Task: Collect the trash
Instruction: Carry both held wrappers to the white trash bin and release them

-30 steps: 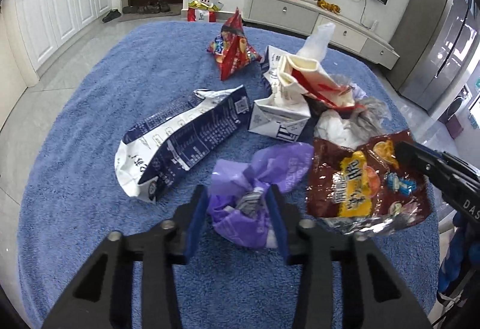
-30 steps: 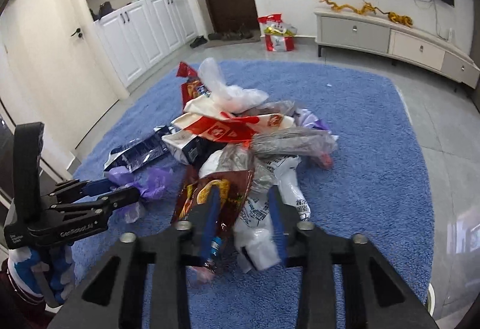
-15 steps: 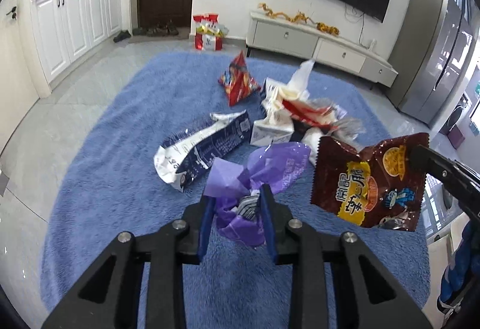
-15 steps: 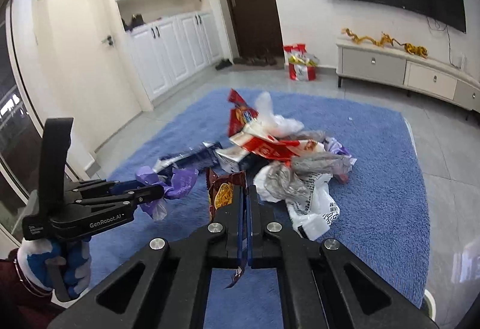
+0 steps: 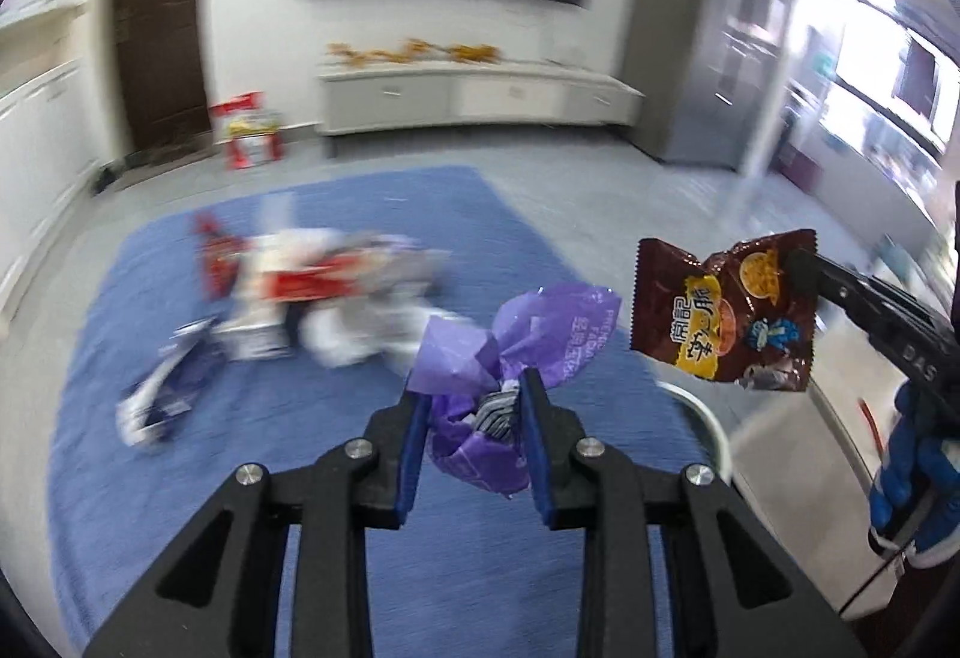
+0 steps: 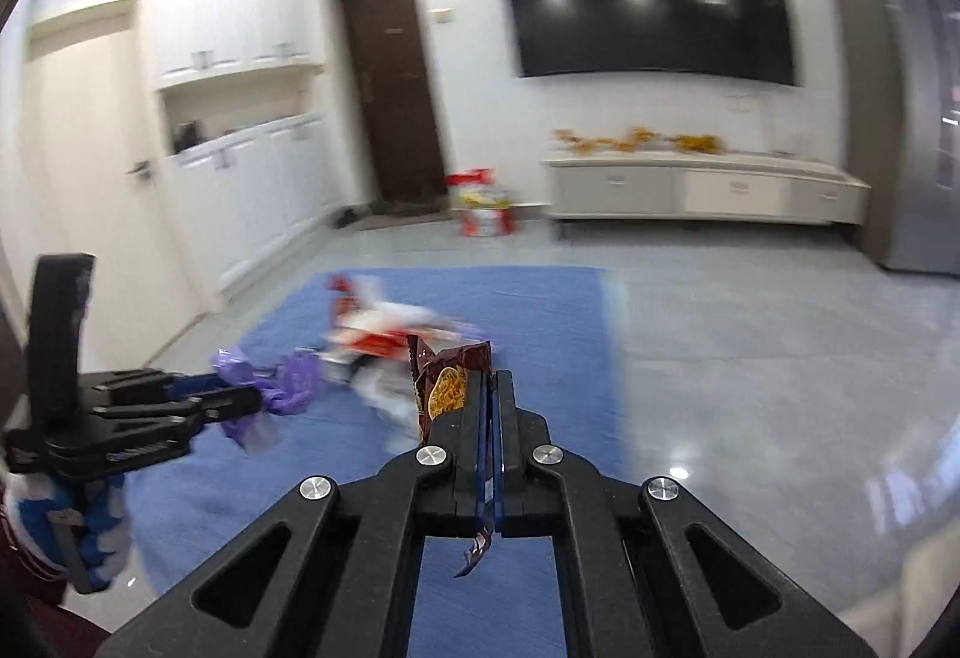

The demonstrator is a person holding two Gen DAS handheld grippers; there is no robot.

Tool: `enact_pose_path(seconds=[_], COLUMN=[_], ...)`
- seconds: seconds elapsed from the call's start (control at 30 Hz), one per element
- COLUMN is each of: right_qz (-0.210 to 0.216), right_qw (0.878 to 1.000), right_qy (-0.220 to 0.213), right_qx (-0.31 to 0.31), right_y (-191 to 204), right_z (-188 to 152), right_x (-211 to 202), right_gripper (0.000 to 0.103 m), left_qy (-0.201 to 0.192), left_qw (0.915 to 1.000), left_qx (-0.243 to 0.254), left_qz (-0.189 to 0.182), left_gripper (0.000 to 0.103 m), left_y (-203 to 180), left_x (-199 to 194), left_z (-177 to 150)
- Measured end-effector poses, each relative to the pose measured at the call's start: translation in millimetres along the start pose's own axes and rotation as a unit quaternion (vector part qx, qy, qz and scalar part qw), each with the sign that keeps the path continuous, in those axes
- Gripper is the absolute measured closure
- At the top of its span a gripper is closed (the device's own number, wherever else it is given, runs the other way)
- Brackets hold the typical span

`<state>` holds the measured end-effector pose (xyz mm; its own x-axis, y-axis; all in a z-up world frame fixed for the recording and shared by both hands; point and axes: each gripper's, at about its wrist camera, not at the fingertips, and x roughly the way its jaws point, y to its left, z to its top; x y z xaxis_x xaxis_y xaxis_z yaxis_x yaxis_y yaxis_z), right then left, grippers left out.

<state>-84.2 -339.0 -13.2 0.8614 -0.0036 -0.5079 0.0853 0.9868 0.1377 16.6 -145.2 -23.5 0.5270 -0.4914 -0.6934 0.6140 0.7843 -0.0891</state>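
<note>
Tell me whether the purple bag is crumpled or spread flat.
Crumpled. The purple bag is bunched into a wad between the left tool's pads, its edges flaring out above them.

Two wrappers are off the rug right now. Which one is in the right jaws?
The brown snack packet, pinched flat by the shut right gripper. The crumpled purple wrapper is in the left gripper instead.

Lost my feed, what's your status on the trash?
Left claw shut on purple wrapper. Right claw shut on brown snack bag. Both clear of the rug; pile remains. Nothing blocking.
</note>
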Motion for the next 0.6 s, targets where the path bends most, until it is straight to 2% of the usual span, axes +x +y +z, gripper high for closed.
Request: enact_pose_path(seconds=[0.1, 0.23, 0.43, 0.6], right_qz=[-0.072, -0.128, -0.154, -0.156], right_qw=[0.997, 0.989, 0.978, 0.971], right_qy=[0.015, 0.045, 0.099, 0.135], right_qx=[0.023, 0.057, 0.097, 0.123], right_y=[-49.0, -100.3, -144.8, -168.5], right_z=[-22.1, -51.9, -92.1, -119.7], right_x=[-15.2, -15.2, 17.5, 48.6], right_gripper=[0.102, 0.102, 0.102, 0.101], left_qy=[0.025, 0.064, 0.139, 0.185], left_qw=[0.9979, 0.9901, 0.9766, 0.9693], left_qx=[0.044, 0.086, 0.103, 0.095], left_qz=[-0.041, -0.091, -0.128, -0.131], left_gripper=[0.075, 0.075, 0.073, 0.071], left_y=[-49.6, -110.8, -175.7, -194.1], left_x=[31.9, 74.3, 138.5, 194.7], left_z=[7.3, 11.8, 5.5, 1.3])
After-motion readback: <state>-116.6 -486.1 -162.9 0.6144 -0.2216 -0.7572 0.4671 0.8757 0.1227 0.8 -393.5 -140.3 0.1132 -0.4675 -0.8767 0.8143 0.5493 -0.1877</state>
